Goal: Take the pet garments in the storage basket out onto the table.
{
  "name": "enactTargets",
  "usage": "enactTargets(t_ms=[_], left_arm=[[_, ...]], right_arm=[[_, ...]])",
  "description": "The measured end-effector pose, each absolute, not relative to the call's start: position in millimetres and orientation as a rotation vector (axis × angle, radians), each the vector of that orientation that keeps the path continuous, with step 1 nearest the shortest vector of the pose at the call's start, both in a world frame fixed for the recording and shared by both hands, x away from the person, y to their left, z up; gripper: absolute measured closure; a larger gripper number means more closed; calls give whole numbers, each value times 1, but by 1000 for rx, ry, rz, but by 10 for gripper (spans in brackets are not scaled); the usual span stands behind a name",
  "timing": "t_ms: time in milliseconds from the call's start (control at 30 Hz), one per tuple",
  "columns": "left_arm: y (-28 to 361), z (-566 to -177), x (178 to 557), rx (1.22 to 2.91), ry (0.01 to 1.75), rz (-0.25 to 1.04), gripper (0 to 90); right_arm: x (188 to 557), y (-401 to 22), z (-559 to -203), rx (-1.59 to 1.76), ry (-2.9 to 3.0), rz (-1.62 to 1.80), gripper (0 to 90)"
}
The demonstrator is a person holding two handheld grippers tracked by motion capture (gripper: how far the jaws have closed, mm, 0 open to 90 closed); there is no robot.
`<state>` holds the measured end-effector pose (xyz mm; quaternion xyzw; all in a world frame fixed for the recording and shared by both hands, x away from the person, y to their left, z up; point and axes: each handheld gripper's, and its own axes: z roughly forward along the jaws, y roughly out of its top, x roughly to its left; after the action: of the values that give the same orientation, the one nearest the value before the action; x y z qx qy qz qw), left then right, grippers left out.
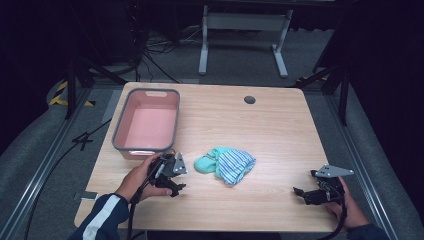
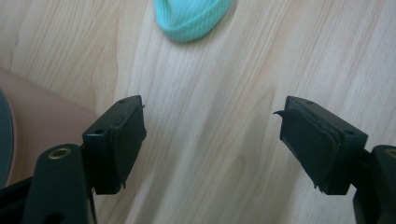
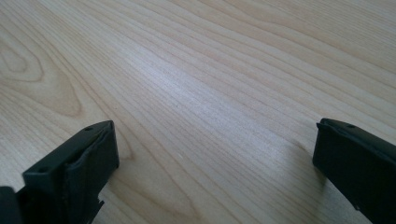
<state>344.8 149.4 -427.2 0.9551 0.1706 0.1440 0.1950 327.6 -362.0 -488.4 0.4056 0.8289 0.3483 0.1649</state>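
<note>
A small heap of socks [image 1: 226, 164] lies near the middle of the wooden table [image 1: 270, 130]: a mint green one and a blue-and-white striped one. A pink tub with a grey rim [image 1: 147, 122] stands at the table's left. My left gripper [image 1: 180, 189] hovers just in front of the tub and left of the socks, jaws open with bare wood between them. In the left gripper view [image 2: 210, 135] the mint sock's end [image 2: 194, 16] lies ahead, apart from the jaws. My right gripper [image 1: 299, 192] rests at the front right, open over bare wood [image 3: 215, 154].
A round dark grommet [image 1: 249, 99] sits near the table's far edge. The tub's pink wall [image 2: 32, 116] is close at the left in the left gripper view. A white desk frame [image 1: 245, 30] stands on the floor beyond. Cables trail on the floor at the left.
</note>
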Motion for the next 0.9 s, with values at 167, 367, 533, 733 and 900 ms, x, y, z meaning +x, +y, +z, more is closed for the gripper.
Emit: enactTargets(t_ms=[167,367,533,733,900], left_arm=[[166,-432,340,2667,506,432,223],[187,-437,336,2640,550,431,217],[206,-441,333,2605,592,431,213],[226,-444,330,2570,646,431,214],[245,-451,326,2533,702,423,207]], right_arm=[[328,-362,-488,1156,2361,993,6],[328,-362,-488,1156,2361,992,6],[328,-362,-488,1156,2361,992,6],[328,-362,-488,1156,2361,992,6],[328,-362,-488,1156,2361,992,6]])
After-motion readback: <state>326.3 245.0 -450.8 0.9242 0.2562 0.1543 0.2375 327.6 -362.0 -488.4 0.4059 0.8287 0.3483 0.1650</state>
